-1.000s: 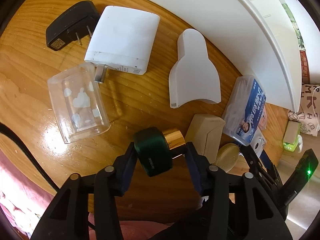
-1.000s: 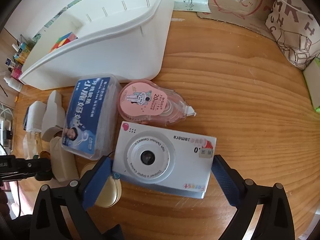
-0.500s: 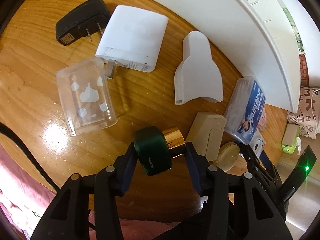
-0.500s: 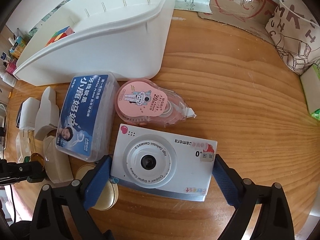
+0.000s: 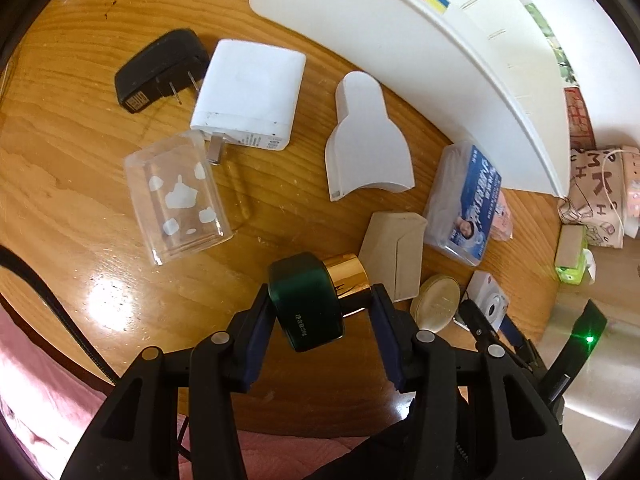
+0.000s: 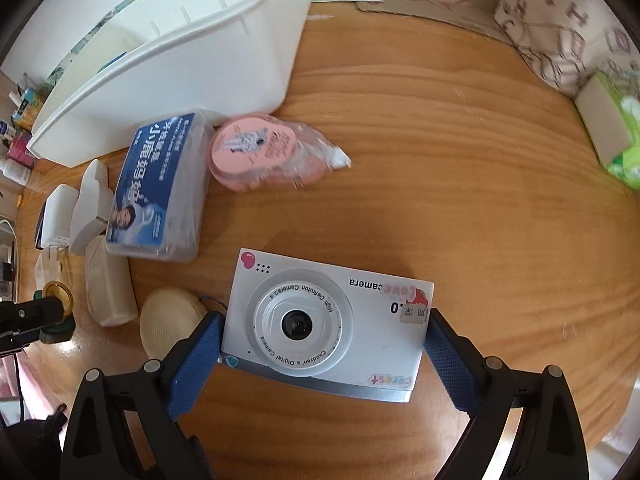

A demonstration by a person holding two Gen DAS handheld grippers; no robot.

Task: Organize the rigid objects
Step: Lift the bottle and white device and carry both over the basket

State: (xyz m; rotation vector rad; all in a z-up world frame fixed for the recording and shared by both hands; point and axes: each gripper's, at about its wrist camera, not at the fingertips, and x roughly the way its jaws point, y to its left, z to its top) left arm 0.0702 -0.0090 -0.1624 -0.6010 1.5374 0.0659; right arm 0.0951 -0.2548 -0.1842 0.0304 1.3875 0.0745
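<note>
Both grippers have lifted: left gripper (image 5: pixel 320 312) clamps the green bottle (image 5: pixel 306 300), right gripper (image 6: pixel 324 344) clamps the toy camera (image 6: pixel 328 320), now clear of the correction tape (image 6: pixel 266 158)

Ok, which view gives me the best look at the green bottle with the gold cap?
The left wrist view: the green bottle lies large and central between the left gripper fingers. The right wrist view shows only its gold cap at the far left edge.
</note>
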